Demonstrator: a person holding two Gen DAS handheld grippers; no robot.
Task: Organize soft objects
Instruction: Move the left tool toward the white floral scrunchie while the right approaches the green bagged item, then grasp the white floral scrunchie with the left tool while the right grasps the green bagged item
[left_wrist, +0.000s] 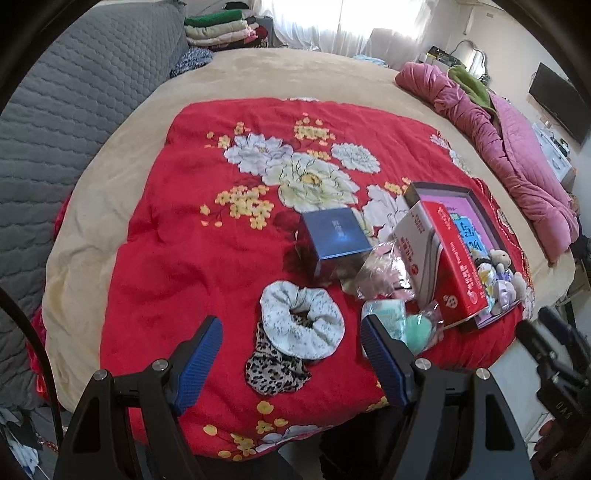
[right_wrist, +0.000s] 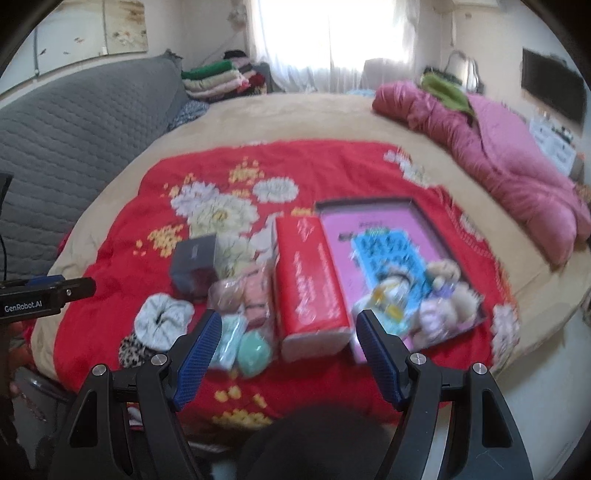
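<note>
On the red floral quilt (left_wrist: 184, 240) lie a white speckled scrunchie (left_wrist: 301, 319) and a leopard-print scrunchie (left_wrist: 273, 365), touching. My left gripper (left_wrist: 291, 343) is open and empty, just above them. A mint green sponge (left_wrist: 419, 328) and a bagged pink item (left_wrist: 384, 271) lie to the right. A dark tray (left_wrist: 480, 206) holds small plush toys (left_wrist: 500, 273). My right gripper (right_wrist: 286, 334) is open and empty, hovering over the red box (right_wrist: 310, 277). The right wrist view also shows the white scrunchie (right_wrist: 162, 317), the sponge (right_wrist: 255, 350), the tray (right_wrist: 369, 203) and the plush toys (right_wrist: 443, 288).
A blue box (left_wrist: 334, 240) stands behind the scrunchies. A red and white box (left_wrist: 443, 258) leans on the tray. A pink padded coat (left_wrist: 517, 155) lies at the bed's right. A grey quilted headboard (left_wrist: 55, 129) and folded clothes (left_wrist: 221, 29) are at the left and back.
</note>
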